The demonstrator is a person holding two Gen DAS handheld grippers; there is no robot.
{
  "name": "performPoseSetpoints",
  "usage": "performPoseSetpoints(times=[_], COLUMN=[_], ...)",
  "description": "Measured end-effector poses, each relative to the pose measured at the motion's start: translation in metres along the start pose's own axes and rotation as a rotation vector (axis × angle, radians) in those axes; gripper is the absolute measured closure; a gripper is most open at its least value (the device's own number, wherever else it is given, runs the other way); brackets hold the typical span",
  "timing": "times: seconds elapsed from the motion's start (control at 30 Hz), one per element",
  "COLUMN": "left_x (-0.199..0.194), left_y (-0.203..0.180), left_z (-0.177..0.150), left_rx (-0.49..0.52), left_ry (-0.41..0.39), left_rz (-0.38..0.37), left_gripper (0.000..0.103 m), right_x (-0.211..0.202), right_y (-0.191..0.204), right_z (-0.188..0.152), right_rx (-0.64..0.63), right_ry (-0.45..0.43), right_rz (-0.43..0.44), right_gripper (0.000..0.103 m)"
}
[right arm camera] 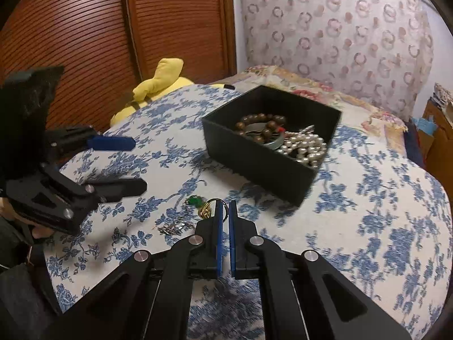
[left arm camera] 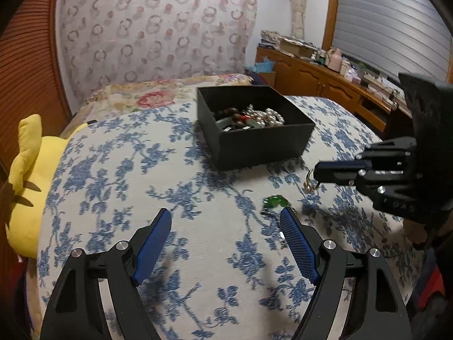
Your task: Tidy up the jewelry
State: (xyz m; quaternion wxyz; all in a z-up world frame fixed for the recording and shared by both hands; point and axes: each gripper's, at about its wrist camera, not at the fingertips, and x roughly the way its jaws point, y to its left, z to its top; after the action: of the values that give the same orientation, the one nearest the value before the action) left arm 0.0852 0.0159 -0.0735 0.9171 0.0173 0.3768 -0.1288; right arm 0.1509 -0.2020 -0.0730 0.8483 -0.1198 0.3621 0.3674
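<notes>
Two tools over bedspread (left arm camera: pixel 198 255); right tool (right arm camera: pixel 225 204) pinching gold ring (left arm camera: pixel 309 182), left tool (left arm camera: pixel 226 221) spread, green pendant (right arm camera: pixel 194 200) clearer in right view

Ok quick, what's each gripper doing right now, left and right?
Left gripper: open, holding nothing.
Right gripper: shut on the gold ring, lifted off the bedspread.

From each gripper we looked forward and steeply down, close over the floral bedspread (left arm camera: pixel 119 170). Both views shared the black box (left arm camera: pixel 263 144) ahead, and each caught the other gripper at its edge.
</notes>
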Motion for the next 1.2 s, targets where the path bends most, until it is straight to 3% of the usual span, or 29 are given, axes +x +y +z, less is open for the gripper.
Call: performPoseSetpoints(times=[0.17,0.33,0.57,0.67,1.0,1.2], left_x=[0.015,0.030,0.051,0.055,0.056,0.051], left_y=[-0.013,-0.022,-0.040,-0.046,-0.044,-0.030], left_z=[0.005,0.011,0.016,0.017,0.020,0.019], left_rx=[0.046,0.093,0.210,0.233,0.199,0.132], left_ry=[0.024,0.067,0.128,0.129,0.130,0.127], left_rz=[-0.018,-0.022,-0.014,-0.016,-0.078,-0.102], left_gripper=[0.027,0.048,0.049,0.054,0.093,0.098], right_x=[-0.006,-0.011,-0.015,-0.017,-0.016,-0.014], right_y=[-0.012,-0.021,-0.027,-0.028,-0.029,-0.025], right_z=[-0.008,-0.015,-0.016,-0.017,-0.020,-0.016], right_rx=[0.021,0.046,0.059,0.063,0.065,0.056], right_ry=[-0.002,-0.008,-0.020,-0.024,-0.015,-0.020], right_rz=[-0.026,-0.035,-0.038,-0.040,-0.041,-0.038], right_gripper=[0.098,0.098,0.098,0.098,0.098,0.098])
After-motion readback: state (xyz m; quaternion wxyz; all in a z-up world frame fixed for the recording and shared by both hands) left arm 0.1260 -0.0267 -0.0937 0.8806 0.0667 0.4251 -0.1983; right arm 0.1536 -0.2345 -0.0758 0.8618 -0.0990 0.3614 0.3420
